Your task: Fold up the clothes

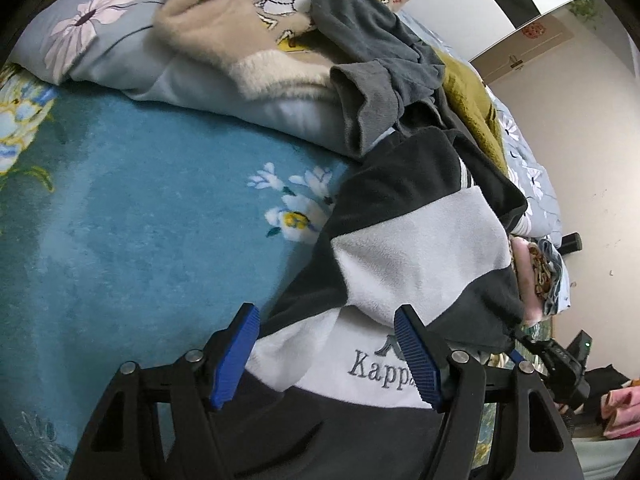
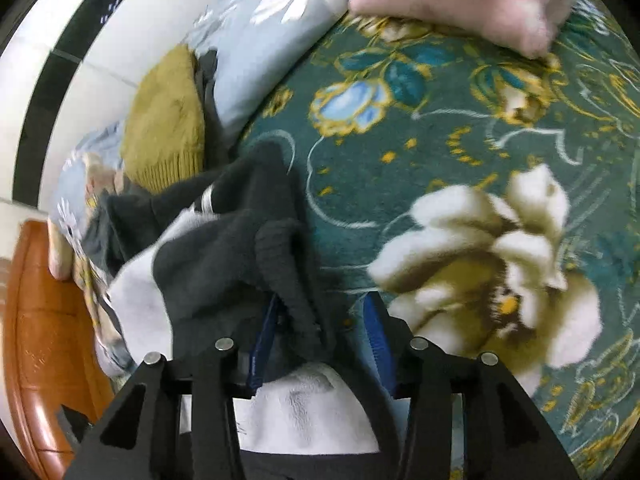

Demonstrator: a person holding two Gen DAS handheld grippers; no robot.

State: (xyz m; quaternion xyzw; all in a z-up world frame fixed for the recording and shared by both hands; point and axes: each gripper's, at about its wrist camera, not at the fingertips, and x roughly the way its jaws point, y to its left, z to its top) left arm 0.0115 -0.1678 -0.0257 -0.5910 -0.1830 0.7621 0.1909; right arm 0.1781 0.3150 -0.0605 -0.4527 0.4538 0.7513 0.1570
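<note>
Claws (image 1: 326,354) wide apart over fleece (image 1: 416,240).

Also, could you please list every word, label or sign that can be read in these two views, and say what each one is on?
"Kappa": grey embroidery on the white band of the black and white fleece, its last letter behind a pad of the left tongs.
Red marks on the wall notice: too small to read.
Red marks on the beige blanket: too blurred to read.
Right wrist view: no readable text.

Soft, even indoor light without glare, heavy fisheye bending and black vignette around the rims, left view fairly sharp, right view motion-smeared, worst toward twelve and three o'clock.
</note>
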